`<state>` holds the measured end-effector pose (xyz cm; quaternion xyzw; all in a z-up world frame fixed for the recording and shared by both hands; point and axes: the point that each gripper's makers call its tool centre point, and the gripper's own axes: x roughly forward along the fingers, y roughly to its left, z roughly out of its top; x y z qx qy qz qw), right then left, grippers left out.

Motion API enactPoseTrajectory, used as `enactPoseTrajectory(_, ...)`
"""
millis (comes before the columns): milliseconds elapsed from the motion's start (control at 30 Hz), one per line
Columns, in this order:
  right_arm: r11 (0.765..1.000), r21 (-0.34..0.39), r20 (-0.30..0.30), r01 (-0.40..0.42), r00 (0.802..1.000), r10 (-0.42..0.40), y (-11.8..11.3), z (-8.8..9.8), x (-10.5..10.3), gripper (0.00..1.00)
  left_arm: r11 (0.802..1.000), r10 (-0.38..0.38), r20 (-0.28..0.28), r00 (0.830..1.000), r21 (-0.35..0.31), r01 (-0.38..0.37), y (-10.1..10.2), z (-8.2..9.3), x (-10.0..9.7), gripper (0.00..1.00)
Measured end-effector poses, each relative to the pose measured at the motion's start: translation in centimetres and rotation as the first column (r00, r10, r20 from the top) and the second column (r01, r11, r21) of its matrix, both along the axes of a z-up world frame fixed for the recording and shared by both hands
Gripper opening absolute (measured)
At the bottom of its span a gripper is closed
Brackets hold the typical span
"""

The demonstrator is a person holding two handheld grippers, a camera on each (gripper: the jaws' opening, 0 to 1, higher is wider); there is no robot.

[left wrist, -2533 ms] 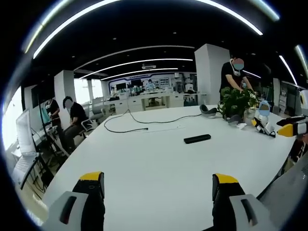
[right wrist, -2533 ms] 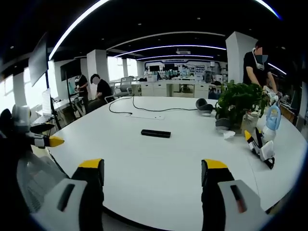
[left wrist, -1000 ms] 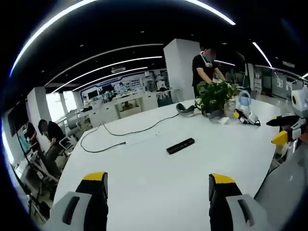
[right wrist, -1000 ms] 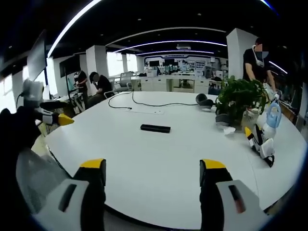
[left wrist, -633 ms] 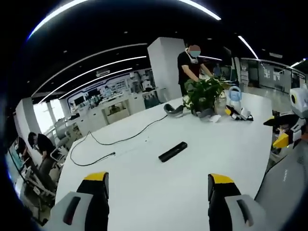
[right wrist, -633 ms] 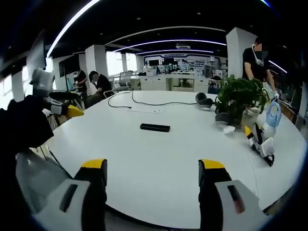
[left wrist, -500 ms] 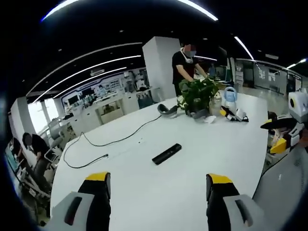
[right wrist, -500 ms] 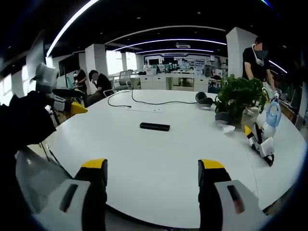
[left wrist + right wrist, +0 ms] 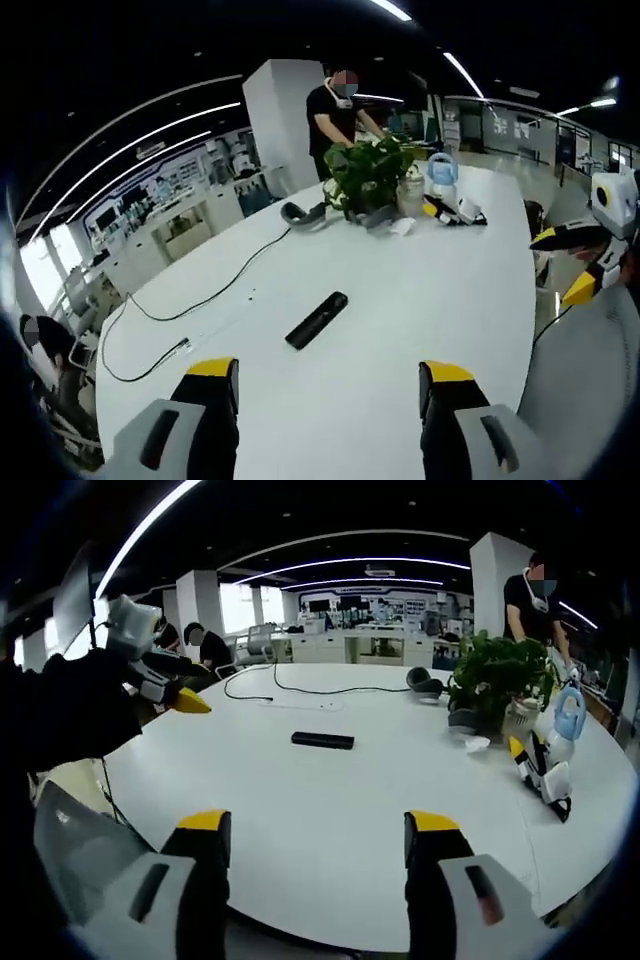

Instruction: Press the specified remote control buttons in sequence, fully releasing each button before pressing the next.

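A slim black remote control (image 9: 316,319) (image 9: 322,740) lies flat on the large white table (image 9: 420,290) (image 9: 330,810), well ahead of both grippers. My left gripper (image 9: 326,380) is open with nothing between its yellow-tipped jaws; it hangs above the table's near part, short of the remote. My right gripper (image 9: 316,830) is also open and empty, low over the near table edge. The left gripper (image 9: 165,692) comes into the right gripper view from the left, held by a dark-sleeved arm. At the right edge of the left gripper view the right gripper (image 9: 575,262) appears.
A potted plant (image 9: 368,175) (image 9: 500,685), a headset (image 9: 305,213) (image 9: 425,696), a blue-topped bottle (image 9: 441,178) (image 9: 568,720) and a spare yellow-tipped gripper (image 9: 540,775) sit at the far right of the table. A black cable (image 9: 190,310) (image 9: 300,695) trails across the far side. People stand and sit beyond.
The left gripper has swung toward the table, so the remote sits more central in its view. In the right gripper view the left gripper has moved inward and up. The remote has not moved.
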<state>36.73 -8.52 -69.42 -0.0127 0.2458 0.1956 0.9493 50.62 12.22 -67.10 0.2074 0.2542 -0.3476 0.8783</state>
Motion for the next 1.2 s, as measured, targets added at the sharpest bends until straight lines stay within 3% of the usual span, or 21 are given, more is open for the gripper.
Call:
enactPoseTrajectory(400, 1.000, 0.009, -0.015, 0.029, 0.999, -0.028, -0.6, -0.3, 0.2, 0.67, 0.991, -0.110, -0.090, 0.990, 0.063, 0.115, -2.1, -2.8, 3.2, 0.69)
enactPoseTrajectory(767, 0.999, 0.009, -0.023, 0.045, 0.999, -0.045, -0.8, -0.4, 0.4, 0.65, 0.971, -0.192, -0.169, 0.967, 0.112, 0.212, -3.5, -4.4, 5.2, 0.64)
enactPoseTrajectory(967, 0.998, 0.012, -0.032, 0.058, 0.998, -0.057, -1.0, -0.5, 0.5, 0.65, 0.942, -0.248, -0.219, 0.944, 0.174, 0.288, -3.7, -5.8, 6.7, 0.59)
enactPoseTrajectory(1100, 0.998, 0.014, -0.036, 0.062, 0.997, -0.062, -1.1, -0.6, 0.5, 0.65, 0.933, -0.257, -0.230, 0.939, 0.193, 0.303, -3.7, -6.5, 8.3, 0.56)
enactPoseTrajectory(1200, 0.998, 0.014, -0.040, 0.064, 0.997, -0.063, -1.1, -0.7, 0.5, 0.64, 0.917, -0.278, -0.233, 0.932, 0.225, 0.330, -3.7, -7.3, 9.7, 0.57)
